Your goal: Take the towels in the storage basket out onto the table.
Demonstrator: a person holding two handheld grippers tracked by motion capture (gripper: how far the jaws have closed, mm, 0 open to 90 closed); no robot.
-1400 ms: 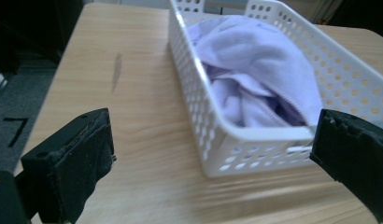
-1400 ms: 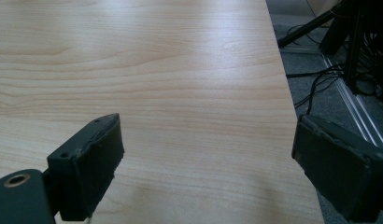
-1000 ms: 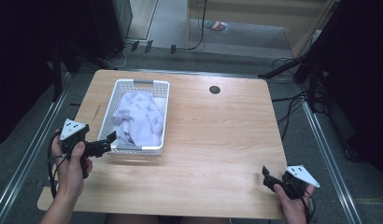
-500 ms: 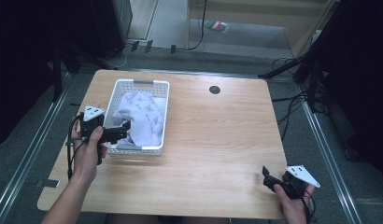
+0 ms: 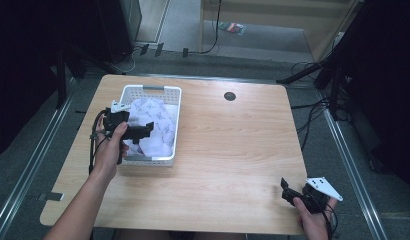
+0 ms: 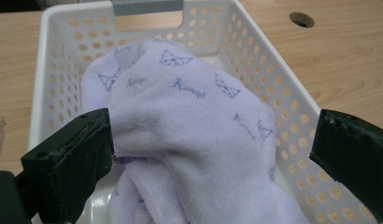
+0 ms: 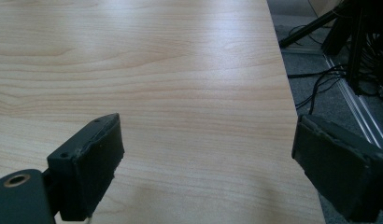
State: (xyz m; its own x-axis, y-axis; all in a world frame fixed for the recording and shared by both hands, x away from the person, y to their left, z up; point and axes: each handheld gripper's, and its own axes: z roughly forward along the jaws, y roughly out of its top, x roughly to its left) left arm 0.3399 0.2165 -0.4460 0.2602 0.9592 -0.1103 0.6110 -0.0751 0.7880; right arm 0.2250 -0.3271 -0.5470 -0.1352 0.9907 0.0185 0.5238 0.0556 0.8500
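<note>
A white perforated basket (image 5: 174,111) (image 6: 292,98) stands at the table's left and holds a crumpled lilac towel (image 5: 158,125) (image 6: 194,135) printed with small cartoon faces. My left gripper (image 5: 144,131) (image 6: 213,154) hangs open just over the towel inside the basket, one jaw on each side of the top fold, neither pressing it. My right gripper (image 5: 285,190) (image 7: 206,158) rests open near the table's front right corner with only bare wood between its jaws.
The wooden table (image 5: 233,145) has a round cable hole (image 5: 229,96) at the back. Its right edge (image 7: 287,93) drops to a floor with cables and a stand leg. Metal rails run along both sides of the table.
My left gripper has moved forward and right from the basket's left front corner to over the towel inside it. The right gripper has stayed put.
</note>
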